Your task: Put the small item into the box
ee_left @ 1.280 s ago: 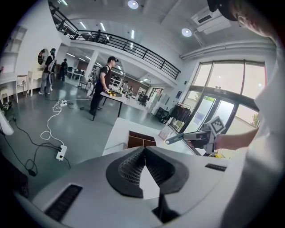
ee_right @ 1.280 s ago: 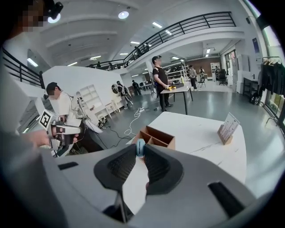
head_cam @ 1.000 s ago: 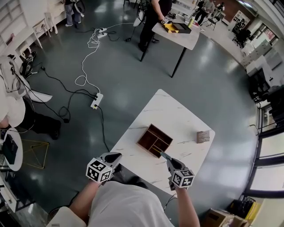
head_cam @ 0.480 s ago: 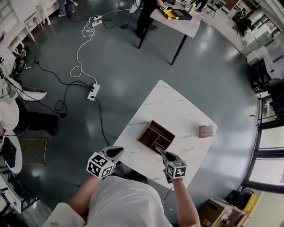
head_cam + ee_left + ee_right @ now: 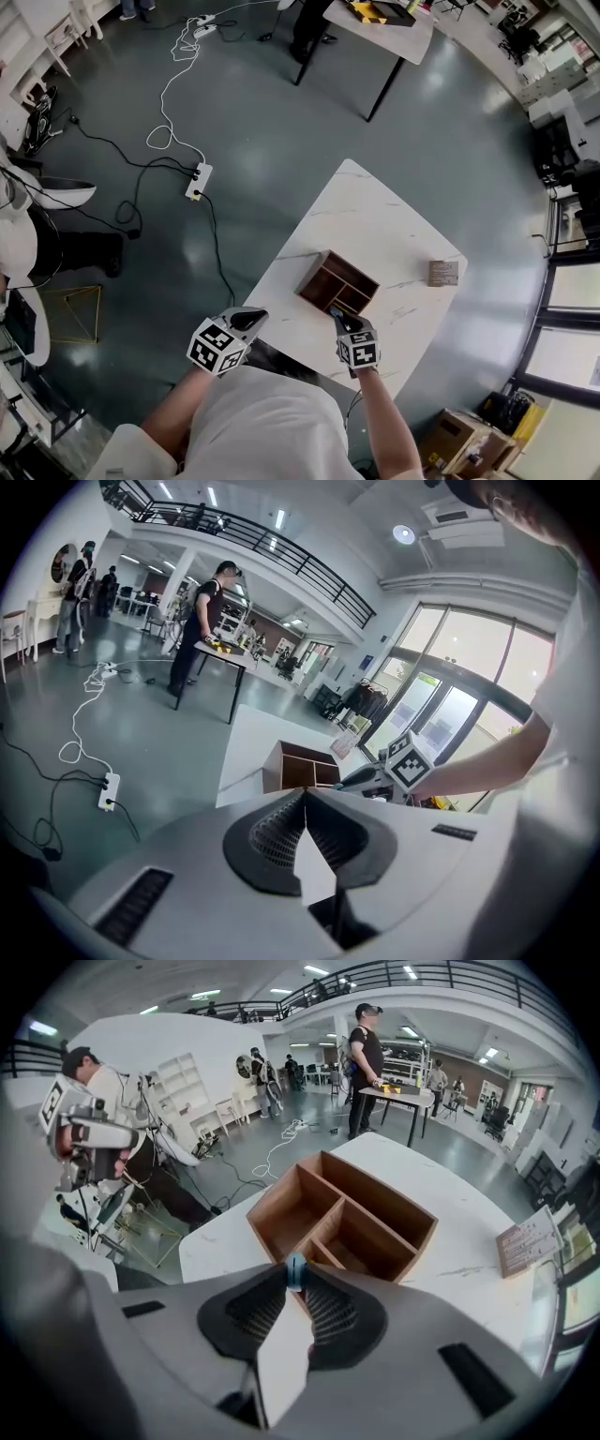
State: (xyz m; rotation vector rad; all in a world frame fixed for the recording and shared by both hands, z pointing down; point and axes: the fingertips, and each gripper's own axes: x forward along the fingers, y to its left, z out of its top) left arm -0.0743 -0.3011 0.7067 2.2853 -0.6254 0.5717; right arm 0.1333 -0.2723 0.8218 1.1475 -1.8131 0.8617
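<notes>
The small blue item comes to the near edge of the box.

We hold the small blue item [image 5: 295, 1269] pinched between the tips of the right gripper [image 5: 295, 1281]. Compared with a second ago this gripper is nearer, now at the near rim of the wooden box [image 5: 342, 1218], so we judge that only a short advance and a release remain. The left gripper [image 5: 303, 795] is closed on nothing, off the edge of the white table [image 5: 375, 216]. A small card stand [image 5: 442, 273] is well apart from the box, and nothing blocks the way.
</notes>
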